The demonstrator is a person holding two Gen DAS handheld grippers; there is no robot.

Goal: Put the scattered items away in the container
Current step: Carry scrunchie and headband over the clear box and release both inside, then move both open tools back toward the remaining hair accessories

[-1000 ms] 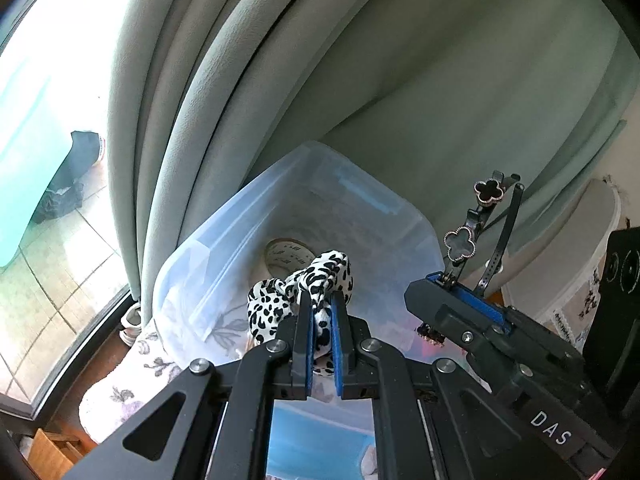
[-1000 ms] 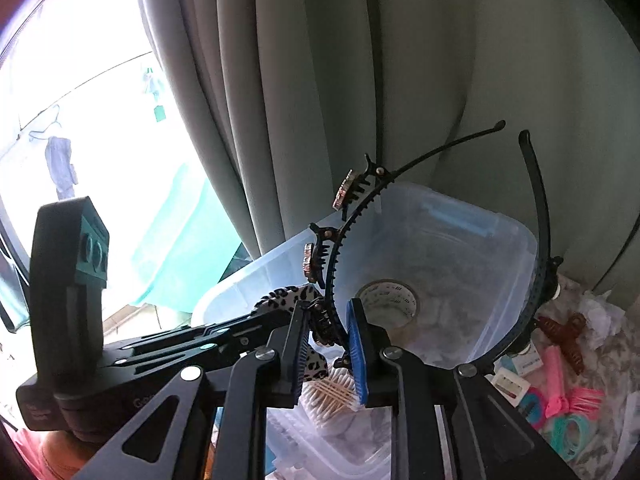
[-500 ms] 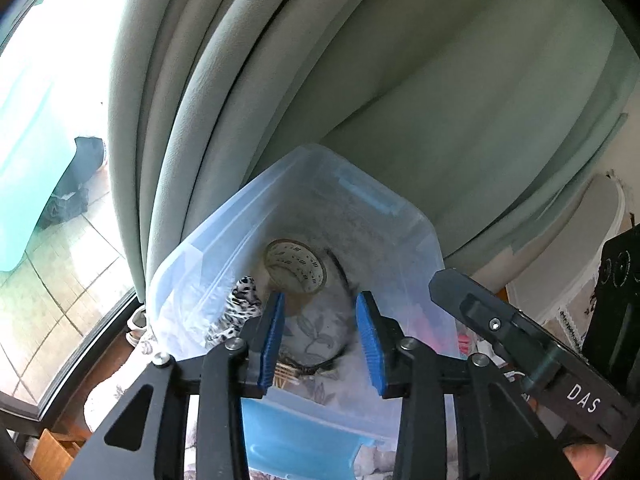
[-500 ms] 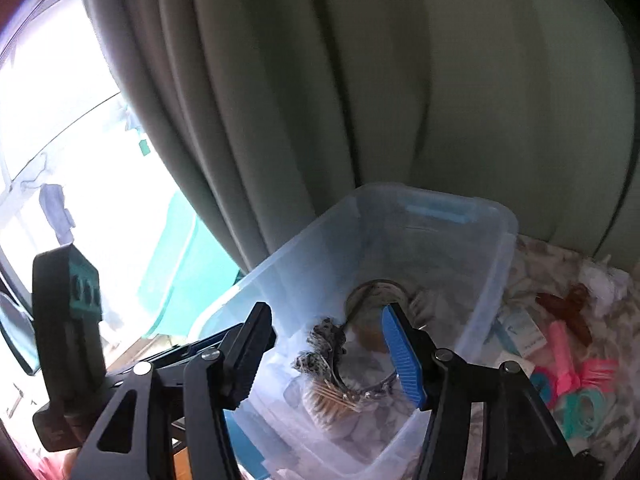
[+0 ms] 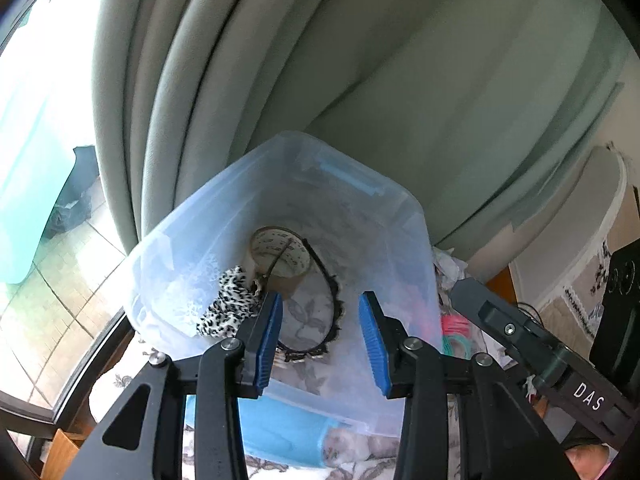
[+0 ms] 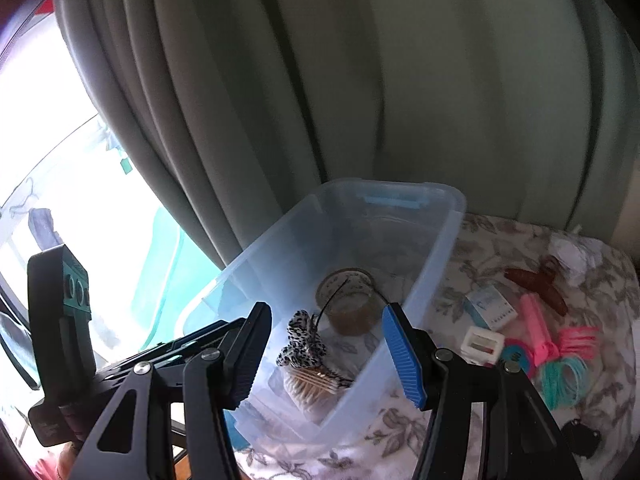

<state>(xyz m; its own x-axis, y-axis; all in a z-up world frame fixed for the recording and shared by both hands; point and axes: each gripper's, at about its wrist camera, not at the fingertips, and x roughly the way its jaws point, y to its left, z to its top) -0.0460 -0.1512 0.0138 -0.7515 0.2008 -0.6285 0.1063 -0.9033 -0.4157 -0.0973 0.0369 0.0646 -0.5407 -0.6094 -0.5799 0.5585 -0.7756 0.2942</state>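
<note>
a: what do we see from the left side?

b: our left gripper (image 5: 320, 340) hangs over the clear plastic container (image 5: 192, 248), its blue-padded fingers (image 5: 269, 344) spread wide with nothing between them. inside the container lies the leopard-print scrunchie (image 5: 228, 308), touching a roll of tape (image 5: 282, 256), and a black headband (image 5: 334, 304) curves across the floor of the container with one end resting over the roll.

a: and from the right?

b: our right gripper (image 6: 328, 354) is also spread open and empty, held above the near end of the container (image 6: 436, 272). from here we see the scrunchie (image 6: 300, 340) on top of a bundle of cotton swabs (image 6: 310, 380), with the tape roll (image 6: 350, 300) just behind it.

a: what remains outside?

b: on the table (image 6: 460, 240), with its floral cloth, to the right of the container — a brown claw clip (image 6: 536, 284), a small blue and white box (image 6: 490, 306), a small white case (image 6: 482, 344), a pink comb (image 6: 538, 328), teal hair ties (image 6: 562, 380) and a crumpled white tissue (image 6: 576, 252). a small black item sits near the table's near edge; we cannot tell what it is.

a: the backdrop?

b: a grey-green curtain (image 6: 360, 80) hangs just behind the container — a bright window (image 6: 48, 140) to its left.
</note>
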